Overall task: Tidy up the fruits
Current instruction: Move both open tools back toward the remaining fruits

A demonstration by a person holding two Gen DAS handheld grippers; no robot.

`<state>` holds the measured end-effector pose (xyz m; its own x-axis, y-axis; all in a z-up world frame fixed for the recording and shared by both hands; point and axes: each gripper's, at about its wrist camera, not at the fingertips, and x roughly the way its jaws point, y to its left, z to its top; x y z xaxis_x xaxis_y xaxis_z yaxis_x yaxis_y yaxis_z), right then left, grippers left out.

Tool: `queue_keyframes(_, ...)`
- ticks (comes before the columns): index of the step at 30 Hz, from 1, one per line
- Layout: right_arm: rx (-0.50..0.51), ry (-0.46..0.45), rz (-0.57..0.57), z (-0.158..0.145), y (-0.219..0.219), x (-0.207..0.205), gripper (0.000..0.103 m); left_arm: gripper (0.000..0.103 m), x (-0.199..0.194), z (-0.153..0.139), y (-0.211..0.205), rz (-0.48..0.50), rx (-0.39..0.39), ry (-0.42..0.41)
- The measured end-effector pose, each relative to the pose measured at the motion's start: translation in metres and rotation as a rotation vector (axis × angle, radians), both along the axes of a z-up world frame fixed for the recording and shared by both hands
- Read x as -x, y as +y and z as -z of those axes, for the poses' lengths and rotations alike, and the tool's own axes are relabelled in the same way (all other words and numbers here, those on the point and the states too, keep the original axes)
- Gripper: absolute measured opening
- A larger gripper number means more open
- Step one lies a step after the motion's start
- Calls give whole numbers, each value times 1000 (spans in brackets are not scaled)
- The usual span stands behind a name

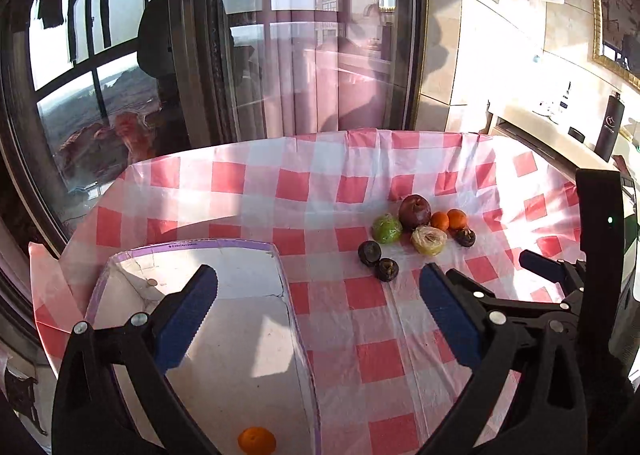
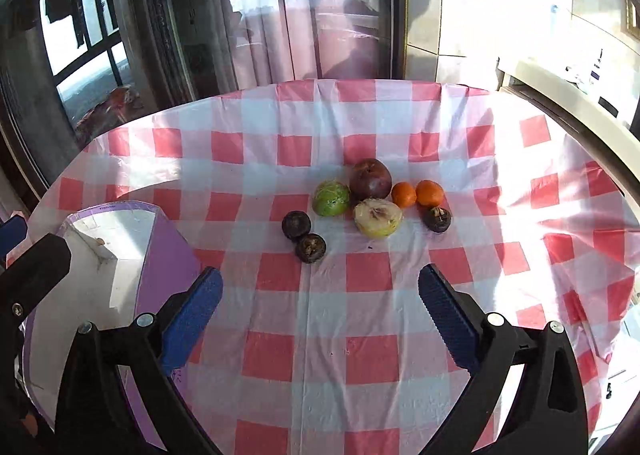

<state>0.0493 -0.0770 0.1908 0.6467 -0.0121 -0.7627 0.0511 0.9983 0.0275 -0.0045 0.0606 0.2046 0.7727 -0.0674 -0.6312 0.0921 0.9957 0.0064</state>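
The desk (image 2: 280, 159) is covered by a red-and-white checked plastic cloth (image 2: 360, 355), creased along a centre fold.

A white box (image 1: 240, 335) with a pale purple rim is set at the desk's near left corner. A line of small dark print runs along its far rim, and handwriting is seen on its purple outer wall in the right wrist view; neither can be read. One small orange (image 1: 257, 441) lies inside the box, against its near end.

The left gripper (image 1: 318, 311) is held over the box's right wall, its blue-padded jaws spread wide with nothing between them. The right gripper (image 2: 320, 315) is held over bare cloth near the desk's near edge, its jaws likewise released and empty.

The remaining fruit is gathered in a loose cluster towards the far middle of the desk. A dark red apple (image 2: 370, 179) is placed farthest back. A green fruit in clear wrap (image 2: 331, 198) touches its left side, and a pale yellow fruit in clear wrap (image 2: 377, 218) lies just in front of it. Two small oranges (image 2: 418, 194) sit side by side to the apple's right. One dark mangosteen (image 2: 437, 219) lies just in front of those oranges, and two more mangosteens (image 2: 303, 235) lie touching each other at the cluster's near left.

Beyond the desk's right edge, a black bottle (image 1: 609, 127) bearing a white logo is seen; its lettering is too small to be read.
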Motion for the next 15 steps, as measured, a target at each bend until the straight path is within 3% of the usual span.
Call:
queue_keyframes(3,-46,-6,97,31,-57,2,96,101,-16,32,-46,34,-26,100)
queue_keyframes(8,-59,132,103,84,-108,-22,96,101,-35,103,-90,79,-69,308)
queue_keyframes(15,-41,230,-116,138,-98,-75,94,101,-59,162,-94,12,-91,414)
